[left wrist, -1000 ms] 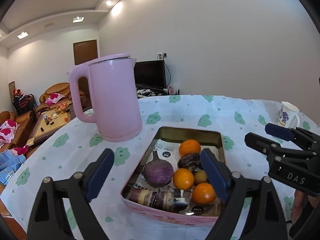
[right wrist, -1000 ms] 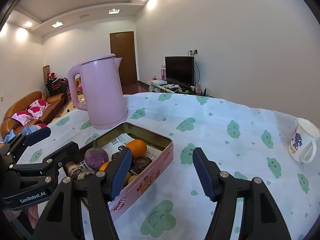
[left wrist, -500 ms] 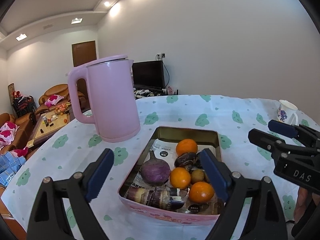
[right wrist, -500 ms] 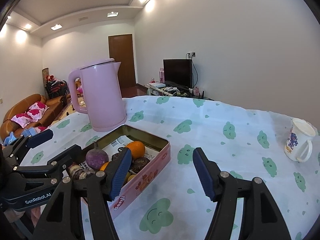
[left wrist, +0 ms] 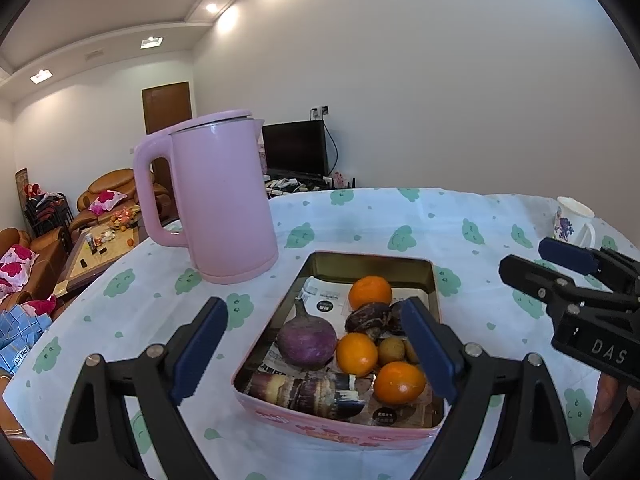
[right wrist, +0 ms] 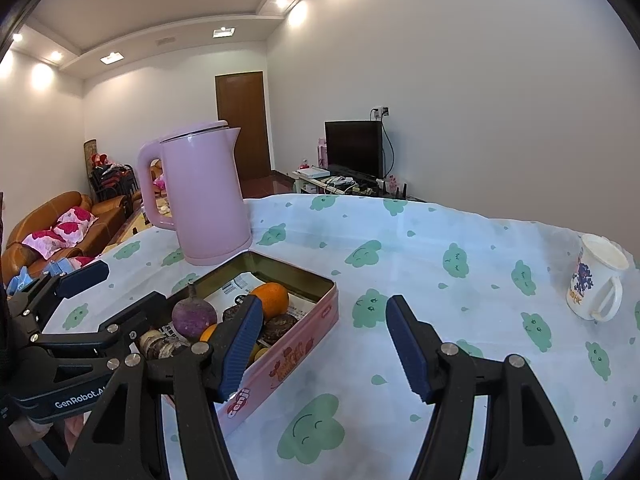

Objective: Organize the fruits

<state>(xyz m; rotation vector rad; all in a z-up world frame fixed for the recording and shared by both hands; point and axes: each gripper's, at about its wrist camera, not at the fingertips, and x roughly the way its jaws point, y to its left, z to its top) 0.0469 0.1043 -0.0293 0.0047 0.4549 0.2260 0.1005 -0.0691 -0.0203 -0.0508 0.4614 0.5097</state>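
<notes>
A pink tin tray (left wrist: pixel 436 292) (right wrist: pixel 296 352) sits on the table. It holds three oranges (left wrist: pixel 370 292), a purple round root (left wrist: pixel 307 338) (right wrist: pixel 194 314), dark wrinkled fruits (left wrist: pixel 368 318), a small yellowish fruit (left wrist: pixel 391 351) and cut cane pieces (left wrist: pixel 304 390). My left gripper (left wrist: pixel 313 352) (right wrist: pixel 108 296) hovers open over the tray's near end, with nothing touching its pads. To the tray's right, my right gripper (right wrist: pixel 324 350) (left wrist: pixel 544 264) stands open above bare cloth, its left finger (right wrist: pixel 240 348) in front of the tray's edge.
A tall pink kettle (left wrist: pixel 220 200) (right wrist: pixel 204 196) stands just behind the tray's far left corner. A white printed mug (right wrist: pixel 596 280) (left wrist: pixel 570 218) sits at the far right. The round table's green-patterned cloth (right wrist: pixel 440 240) stretches behind and right of the tray.
Both grippers keep nearly still with the same jaw openings. The right wrist view has drifted only slightly, and nothing in the tray has moved.
</notes>
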